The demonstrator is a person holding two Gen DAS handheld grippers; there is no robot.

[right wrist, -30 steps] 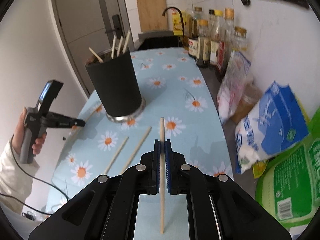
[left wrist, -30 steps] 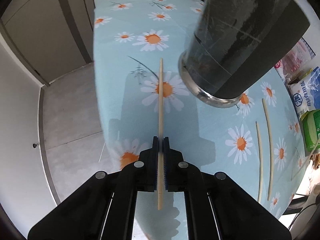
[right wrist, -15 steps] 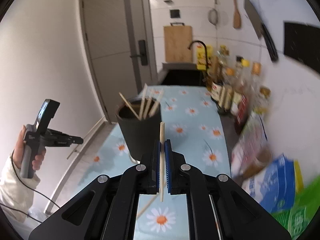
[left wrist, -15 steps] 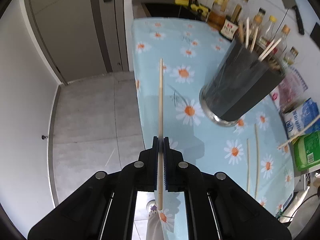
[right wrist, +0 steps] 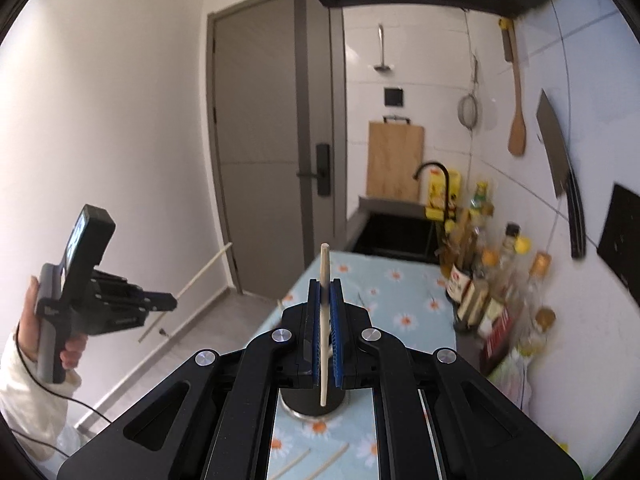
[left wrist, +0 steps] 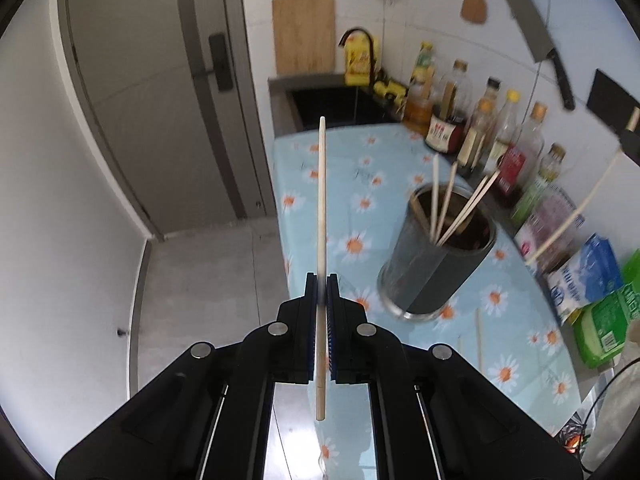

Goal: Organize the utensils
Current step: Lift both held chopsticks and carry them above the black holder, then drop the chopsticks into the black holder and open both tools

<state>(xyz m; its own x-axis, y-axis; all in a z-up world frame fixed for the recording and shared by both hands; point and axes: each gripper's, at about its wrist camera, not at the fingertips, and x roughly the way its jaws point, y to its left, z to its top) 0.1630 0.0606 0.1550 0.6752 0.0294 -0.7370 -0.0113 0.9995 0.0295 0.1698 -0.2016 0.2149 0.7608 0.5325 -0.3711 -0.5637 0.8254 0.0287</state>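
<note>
Holding one chopstick (left wrist: 321, 216) pinched in my left hand-held gripper (left wrist: 321, 282), another chopstick (right wrist: 325, 312) pinched in my right hand-held gripper (right wrist: 325, 286), both above the counter (left wrist: 340, 160) edge, four chopsticks in the holder (left wrist: 438, 264), two lying loose.

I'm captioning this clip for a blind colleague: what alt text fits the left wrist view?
The left hand-held gripper is shut on one wooden chopstick, held above a daisy-print tablecloth. To its right a dark utensil holder holds several chopsticks, two more lie loose near its base, and sauce bottles line the tiled wall.
</note>
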